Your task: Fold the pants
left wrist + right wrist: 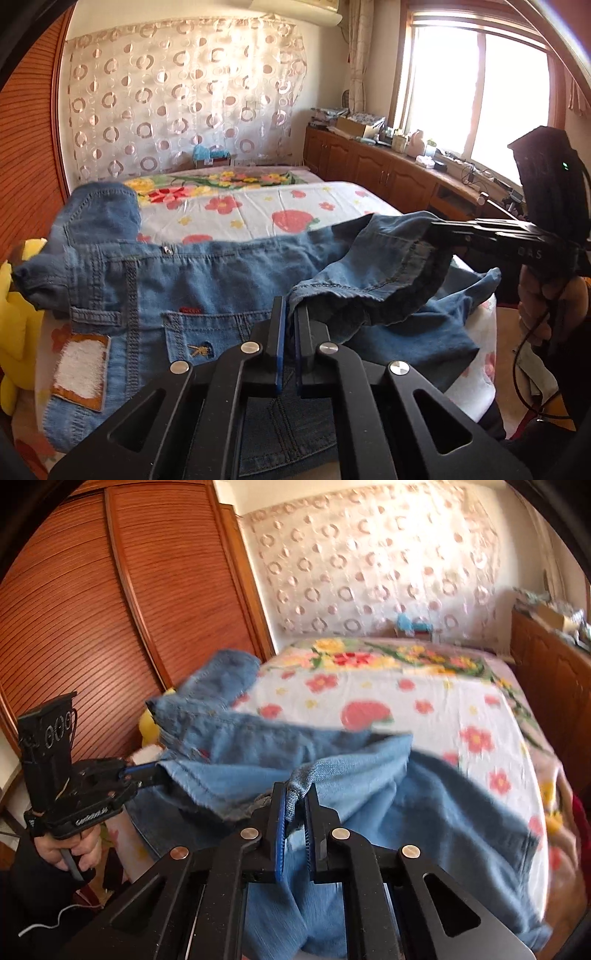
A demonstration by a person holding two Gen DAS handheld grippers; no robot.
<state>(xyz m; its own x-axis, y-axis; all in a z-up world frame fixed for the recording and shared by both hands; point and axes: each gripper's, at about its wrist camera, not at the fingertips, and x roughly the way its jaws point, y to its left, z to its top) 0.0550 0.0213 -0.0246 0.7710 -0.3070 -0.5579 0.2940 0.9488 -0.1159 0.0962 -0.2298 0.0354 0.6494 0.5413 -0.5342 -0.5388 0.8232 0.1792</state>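
Observation:
Blue denim pants lie spread across the near end of a flowered bed, waistband, back pocket and leather patch showing at the left. My left gripper is shut on a lifted fold of a leg edge. My right gripper comes in from the right, clamped on a stitched hem that hangs raised above the sheet. In the right wrist view the right gripper pinches that hem between its blue pads, and the left gripper grips the pants edge at the left.
A yellow plush toy sits at the bed's left edge beside a slatted wooden wardrobe. A wooden cabinet with clutter runs under the window on the right. A person's hand holds the left gripper's handle.

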